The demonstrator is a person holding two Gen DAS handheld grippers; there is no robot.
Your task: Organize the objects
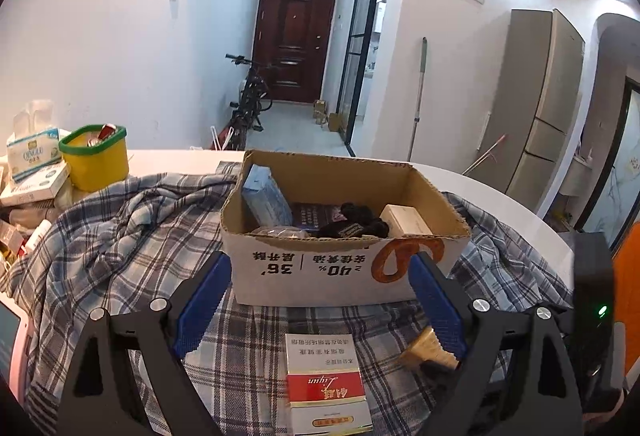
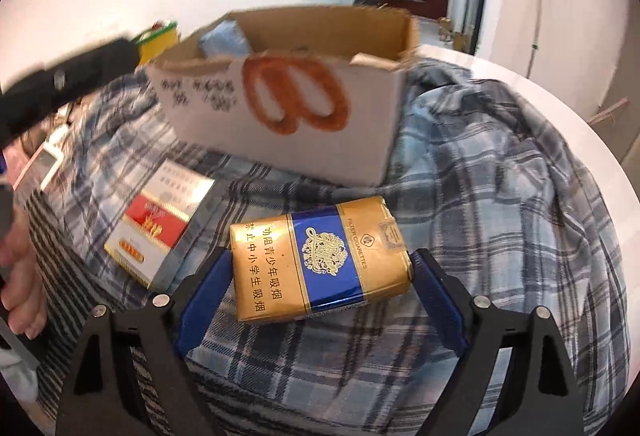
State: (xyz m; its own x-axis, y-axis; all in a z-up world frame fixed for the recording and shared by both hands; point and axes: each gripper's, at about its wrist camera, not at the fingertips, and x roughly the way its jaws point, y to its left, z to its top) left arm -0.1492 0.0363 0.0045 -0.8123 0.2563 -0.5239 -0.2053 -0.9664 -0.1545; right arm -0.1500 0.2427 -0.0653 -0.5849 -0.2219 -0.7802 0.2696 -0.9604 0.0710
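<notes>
Right wrist view: right gripper (image 2: 320, 268) straddles the gold-and-blue soft cigarette pack (image 2: 320, 260), jaws spread, seemingly not yet pinching; next it needs squeezing and lifting into the open cardboard box (image 2: 288, 123). Left gripper (image 1: 320, 272) hangs open. Rumpled blue plaid cloth (image 2: 500, 175) covers a white table (image 1: 180, 159); hallway beyond.

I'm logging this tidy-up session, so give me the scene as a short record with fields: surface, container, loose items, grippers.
surface: plaid cloth spread over a white table
container: open cardboard box, already holding several items
loose items: gold and blue cigarette pack; red and white cigarette pack beside it
right gripper: open, gold and blue pack between the fingers
left gripper: open, facing the box, holding nothing
</notes>
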